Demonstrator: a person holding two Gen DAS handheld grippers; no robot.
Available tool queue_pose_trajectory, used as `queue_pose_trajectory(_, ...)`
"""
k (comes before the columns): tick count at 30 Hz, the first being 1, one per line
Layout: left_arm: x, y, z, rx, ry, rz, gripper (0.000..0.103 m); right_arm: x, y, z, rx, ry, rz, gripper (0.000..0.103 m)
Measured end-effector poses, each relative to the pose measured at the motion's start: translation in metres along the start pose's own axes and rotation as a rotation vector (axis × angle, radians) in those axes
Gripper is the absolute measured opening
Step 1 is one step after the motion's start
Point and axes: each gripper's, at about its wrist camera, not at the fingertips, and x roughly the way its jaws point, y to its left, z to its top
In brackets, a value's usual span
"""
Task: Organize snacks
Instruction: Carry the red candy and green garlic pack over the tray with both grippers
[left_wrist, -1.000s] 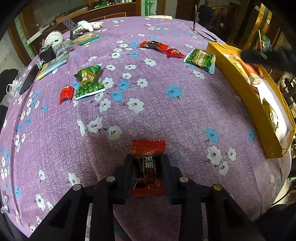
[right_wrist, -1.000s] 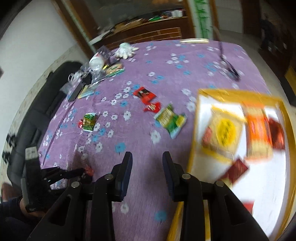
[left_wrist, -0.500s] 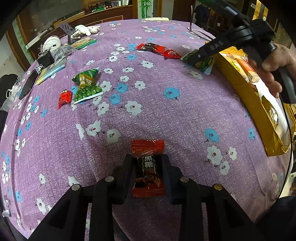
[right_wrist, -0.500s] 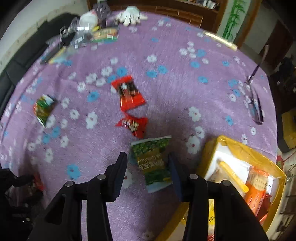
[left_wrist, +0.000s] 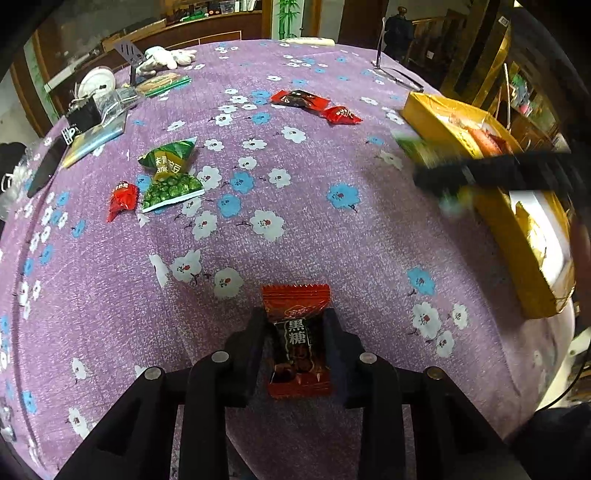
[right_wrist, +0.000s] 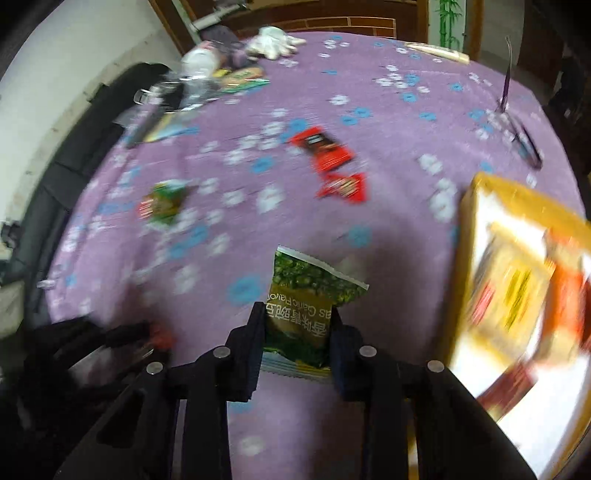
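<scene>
Clamping my left gripper (left_wrist: 295, 343) on the red candy (left_wrist: 297, 341) and just closing my right gripper (right_wrist: 297, 332) on the green pea packet (right_wrist: 308, 299), both over open purple tablecloth (left_wrist: 314, 192) beside the yellow box (left_wrist: 517, 236).

Dim fisheye views, right perhaps motion-blurred.

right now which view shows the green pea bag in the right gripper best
Right wrist view: the pea bag sits sharp and central, pinched in the right gripper, print readable. In the left wrist view it is only a green blur beside the yellow box.
</scene>
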Motion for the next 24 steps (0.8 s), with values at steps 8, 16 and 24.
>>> queue_pose_trajectory(8,-0.002,0.014,0.004,0.004,0.016,-0.073,0.032,-0.004,0.020,-0.045,0.118,-0.030,0.023,0.029)
queue_pose_trajectory(16,-0.006,0.026,0.011,0.060,-0.001,-0.121,0.031,0.006,0.035,-0.057,0.203,-0.040,-0.014,0.029)
queue_pose_trajectory(24,-0.007,0.011,0.019,0.132,-0.019,-0.196,0.031,-0.013,0.035,-0.072,0.257,-0.066,-0.076,0.029)
